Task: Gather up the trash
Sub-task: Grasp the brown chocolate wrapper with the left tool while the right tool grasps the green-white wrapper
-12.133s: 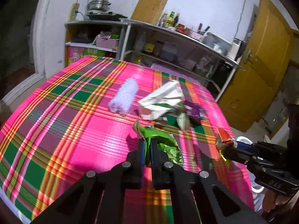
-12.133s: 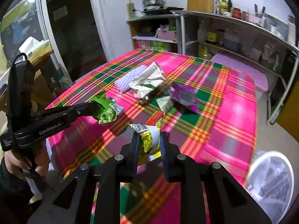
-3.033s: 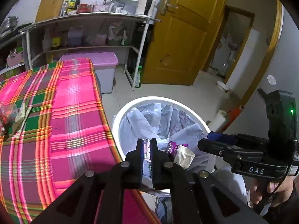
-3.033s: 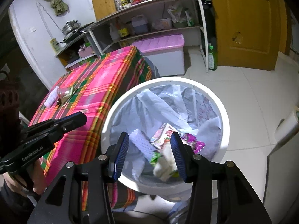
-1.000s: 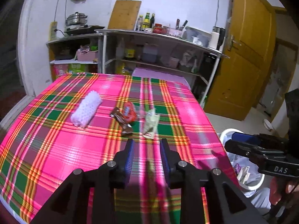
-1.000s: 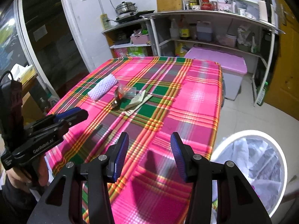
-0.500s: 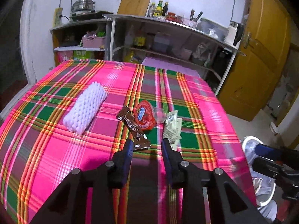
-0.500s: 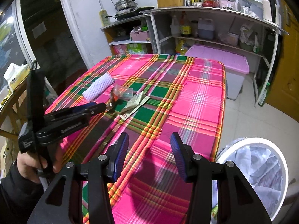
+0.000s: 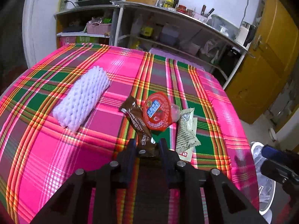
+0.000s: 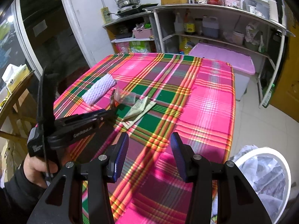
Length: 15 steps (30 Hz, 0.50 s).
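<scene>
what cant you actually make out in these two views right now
- Near end of the brown wrapper, left wrist view: hidden between the left tongs, whose jaws have just been closing; contact unclear.
- Inside of the trash bin, right wrist view: cut off by the frame edge, only the liner shows.
- Print on the pale wrapper: too small to read.
- Right tongs: open, nothing between them.

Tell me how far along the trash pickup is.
Partly done: the bin holds a bag, contents unclear. In hand: the left claw, just closing, straddles the brown wrapper. Left: foam net, red lid, pale packet. Right claw is open, empty.
</scene>
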Each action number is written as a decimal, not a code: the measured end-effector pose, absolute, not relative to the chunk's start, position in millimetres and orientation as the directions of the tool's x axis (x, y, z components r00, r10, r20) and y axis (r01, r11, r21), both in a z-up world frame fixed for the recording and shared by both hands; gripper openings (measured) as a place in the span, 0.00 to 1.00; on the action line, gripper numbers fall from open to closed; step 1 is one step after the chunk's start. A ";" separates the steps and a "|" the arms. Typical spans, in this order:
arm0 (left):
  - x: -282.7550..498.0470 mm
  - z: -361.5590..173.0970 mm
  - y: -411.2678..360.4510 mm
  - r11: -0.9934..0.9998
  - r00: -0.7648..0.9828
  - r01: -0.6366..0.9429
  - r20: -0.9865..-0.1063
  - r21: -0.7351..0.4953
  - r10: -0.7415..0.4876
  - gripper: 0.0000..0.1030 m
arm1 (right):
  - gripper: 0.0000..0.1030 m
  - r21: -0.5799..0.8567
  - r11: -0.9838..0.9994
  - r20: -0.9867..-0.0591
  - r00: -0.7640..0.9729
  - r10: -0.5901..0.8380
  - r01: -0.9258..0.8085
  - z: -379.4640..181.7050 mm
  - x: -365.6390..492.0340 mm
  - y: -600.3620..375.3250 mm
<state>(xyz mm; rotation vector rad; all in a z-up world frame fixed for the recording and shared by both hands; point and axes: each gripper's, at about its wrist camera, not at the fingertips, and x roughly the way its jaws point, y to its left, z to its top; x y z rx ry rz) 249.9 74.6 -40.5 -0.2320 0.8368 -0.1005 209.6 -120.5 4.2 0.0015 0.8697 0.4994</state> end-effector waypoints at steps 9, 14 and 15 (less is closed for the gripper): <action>214.0 -28.6 95.3 0.961 0.713 0.004 -0.673 -0.275 -0.196 0.24 | 0.46 0.215 0.871 -0.757 0.488 0.434 -0.441 -7.7 234.7 -91.3; 199.7 -26.5 104.6 0.956 0.717 0.017 -0.663 -0.294 -0.217 0.24 | 0.46 0.227 0.866 -0.777 0.453 0.436 -0.445 -19.2 250.9 -72.5; 197.2 -26.3 106.2 0.955 0.718 0.018 -0.661 -0.296 -0.219 0.24 | 0.46 0.228 0.866 -0.781 0.447 0.436 -0.446 -21.9 255.2 -67.6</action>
